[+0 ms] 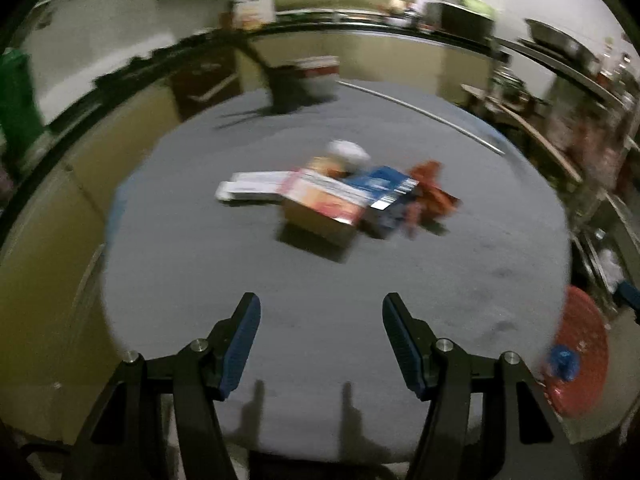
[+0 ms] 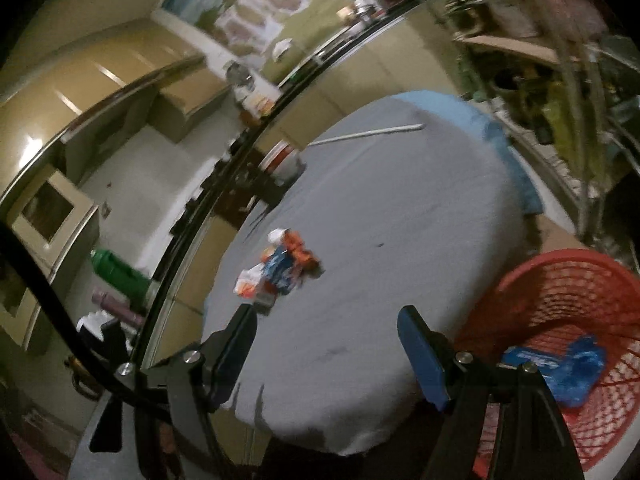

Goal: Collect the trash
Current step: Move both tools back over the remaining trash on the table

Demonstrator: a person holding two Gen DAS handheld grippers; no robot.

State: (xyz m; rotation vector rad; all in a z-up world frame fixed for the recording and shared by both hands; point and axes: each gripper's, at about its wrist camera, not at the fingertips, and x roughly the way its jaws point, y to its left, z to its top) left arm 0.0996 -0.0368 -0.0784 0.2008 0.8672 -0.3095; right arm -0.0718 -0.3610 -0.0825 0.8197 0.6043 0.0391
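Note:
A small heap of trash lies in the middle of the grey-covered table [image 1: 200, 280]: a flat white carton [image 1: 250, 191], an orange-and-white box [image 1: 326, 204], a blue packet [image 1: 386, 190], an orange wrapper [image 1: 430, 190] and a white crumpled piece [image 1: 347, 151]. My left gripper [image 1: 321, 312] hovers open over the near part of the table, well short of the heap, nothing between its fingers. The right wrist view shows the same heap [image 2: 280, 270] far off. My right gripper [image 2: 328, 328] is open and empty beside a red mesh basket [image 2: 560, 292] holding a blue wrapper [image 2: 568, 364].
The red basket [image 1: 580, 352] sits past the table's right edge. A thin white rod [image 1: 420, 114] lies along the far side of the table. A dark object and a red-and-white container [image 1: 316, 74] stand at the far edge. Cabinets, a counter and cluttered shelves surround the table.

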